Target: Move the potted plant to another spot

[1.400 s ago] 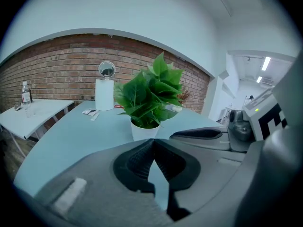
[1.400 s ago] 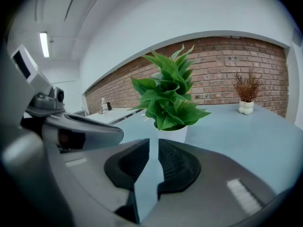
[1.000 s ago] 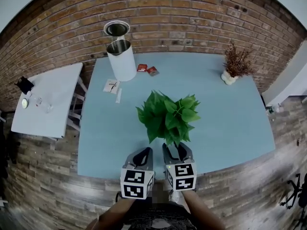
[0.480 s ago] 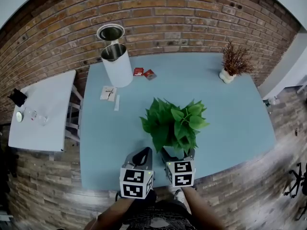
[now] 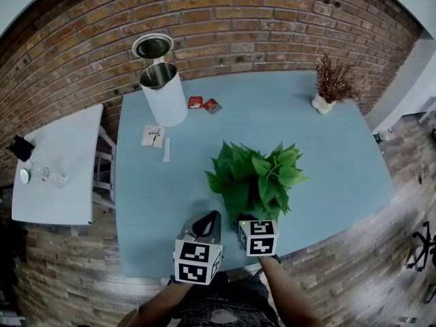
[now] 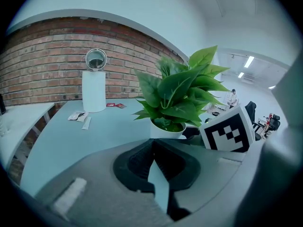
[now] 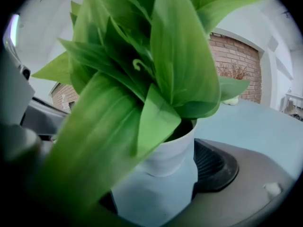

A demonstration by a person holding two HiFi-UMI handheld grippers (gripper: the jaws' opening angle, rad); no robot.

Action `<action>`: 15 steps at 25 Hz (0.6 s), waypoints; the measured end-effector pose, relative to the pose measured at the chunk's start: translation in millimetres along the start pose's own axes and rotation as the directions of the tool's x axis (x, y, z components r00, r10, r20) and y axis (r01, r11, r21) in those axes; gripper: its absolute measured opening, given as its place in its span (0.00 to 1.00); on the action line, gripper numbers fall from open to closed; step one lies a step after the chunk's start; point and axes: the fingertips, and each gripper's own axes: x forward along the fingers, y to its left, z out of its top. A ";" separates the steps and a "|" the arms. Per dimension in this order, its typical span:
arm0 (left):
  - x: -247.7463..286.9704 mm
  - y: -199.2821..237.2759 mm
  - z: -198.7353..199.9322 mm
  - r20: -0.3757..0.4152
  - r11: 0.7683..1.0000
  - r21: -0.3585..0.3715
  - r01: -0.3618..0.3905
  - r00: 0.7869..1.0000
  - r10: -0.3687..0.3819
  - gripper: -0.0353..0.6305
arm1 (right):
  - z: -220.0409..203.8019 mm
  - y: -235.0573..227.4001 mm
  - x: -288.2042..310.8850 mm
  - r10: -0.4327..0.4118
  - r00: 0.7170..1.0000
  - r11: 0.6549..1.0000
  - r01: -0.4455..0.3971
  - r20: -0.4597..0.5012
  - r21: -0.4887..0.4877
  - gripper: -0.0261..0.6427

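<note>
R gripper (image 7: pixel 158 183): jaws wide apart, have just been opening. Potted plant (image 5: pixel 255 179) stands btwn them, its white pot (image 7: pixel 170 150) down on the blue table (image 5: pixel 327 162). Pot sits close by the right-hand pad (image 7: pixel 215 167), no squeeze visible; other pad hidden behind leaves. So released, not gripping. Leaves fill most of the R gripper view and hang over the jaws. In head view only its marker cube (image 5: pixel 257 237) and a bit of black jaw show under the foliage.

L gripper (image 6: pixel 152 143): clenched, tips together, nothing in them. It sits just left of R gripper, side by side, over the table's near edge. Plant is ahead and to its right, close, not touching. R gripper's cube shows right of it, beside the pot.

Further out from the tools:
- tall white canister (image 5: pixel 165 90) far ahead-left of L gripper, at the table's back by the brick wall (image 5: pixel 272 19)
- two small red packets (image 5: pixel 204 103) just right of canister
- paper slips (image 5: pixel 155 136) ahead-left of L gripper, btwn it and canister
- dried sprig in small white vase (image 5: pixel 330 87) far ahead-right of R gripper, back corner
- white side table (image 5: pixel 58 162) off to L gripper's left, apart from the blue table; items on it too small to ID
</note>
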 end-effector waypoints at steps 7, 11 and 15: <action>2.3 3.3 -1.8 -0.011 0.999 0.012 0.032 0.999 -0.032 0.06 | -2.9 -2.1 15.0 -0.027 1.000 1.000 0.027 -0.013 -0.009 0.79; 6.3 -0.4 -2.1 -0.011 0.998 0.014 0.057 0.998 -0.057 0.06 | -6.0 -3.5 19.2 -0.044 0.999 0.999 0.043 -0.019 -0.008 0.79; 9.7 -1.9 -1.2 -0.010 0.997 0.012 0.077 0.997 -0.077 0.06 | -7.3 -9.4 19.2 -0.073 0.997 0.997 0.073 -0.023 -0.030 0.75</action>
